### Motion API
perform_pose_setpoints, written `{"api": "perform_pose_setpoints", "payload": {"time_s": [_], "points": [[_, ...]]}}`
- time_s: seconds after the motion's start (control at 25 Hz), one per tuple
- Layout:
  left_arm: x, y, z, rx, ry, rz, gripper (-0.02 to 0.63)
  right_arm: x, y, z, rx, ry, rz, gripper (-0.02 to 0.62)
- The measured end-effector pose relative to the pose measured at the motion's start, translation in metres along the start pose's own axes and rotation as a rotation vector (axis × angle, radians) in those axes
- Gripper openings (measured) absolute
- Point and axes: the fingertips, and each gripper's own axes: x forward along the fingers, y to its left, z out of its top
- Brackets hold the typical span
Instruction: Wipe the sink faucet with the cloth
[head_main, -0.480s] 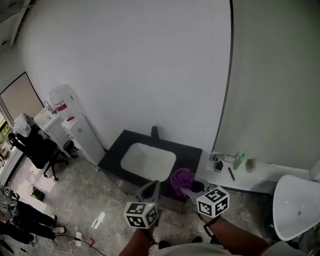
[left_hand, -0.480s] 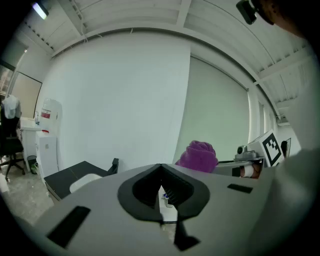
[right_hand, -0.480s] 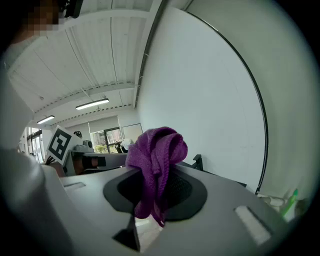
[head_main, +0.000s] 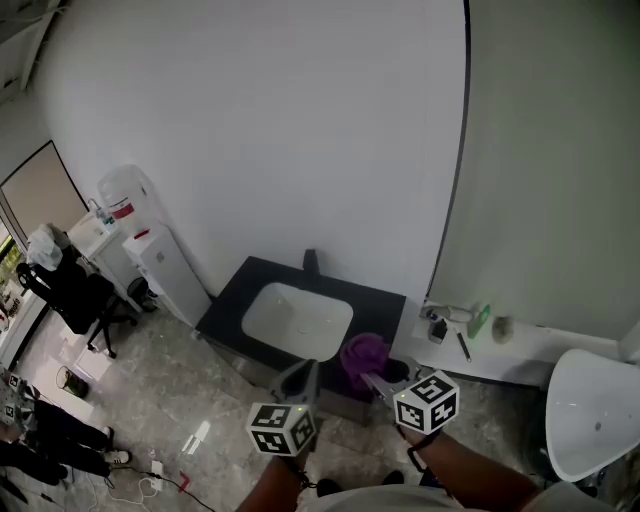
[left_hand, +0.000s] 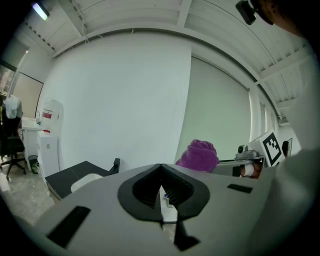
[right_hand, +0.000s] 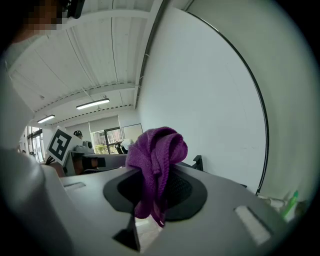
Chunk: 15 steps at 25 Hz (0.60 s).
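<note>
A purple cloth (head_main: 363, 356) is bunched between the jaws of my right gripper (head_main: 375, 378), which is shut on it; in the right gripper view the cloth (right_hand: 156, 165) hangs over the jaws. My left gripper (head_main: 305, 378) is shut with nothing in it, held beside the right one. Both hover in front of a black counter (head_main: 225, 308) holding a white sink (head_main: 297, 319). The black faucet (head_main: 310, 262) stands at the back of the sink by the wall, also visible as the faucet (left_hand: 116, 164) and the faucet (right_hand: 198, 162). The cloth (left_hand: 197, 155) shows at the right in the left gripper view.
A white shelf (head_main: 520, 345) right of the counter carries a green bottle (head_main: 479, 322) and small items. A white basin (head_main: 590, 410) sits at the far right. A water dispenser (head_main: 125, 203), white cabinet (head_main: 165, 272) and office chair (head_main: 85, 300) stand left.
</note>
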Motion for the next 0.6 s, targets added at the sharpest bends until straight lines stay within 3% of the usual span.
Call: {"api": "perform_pose_setpoints", "payload": {"time_s": [0.6], "points": [[0.014,-0.016,-0.019,-0.021,0.0,0.032,0.006,-0.014,-0.014,-0.018,0.014,0.002,0.08,0.089]]}}
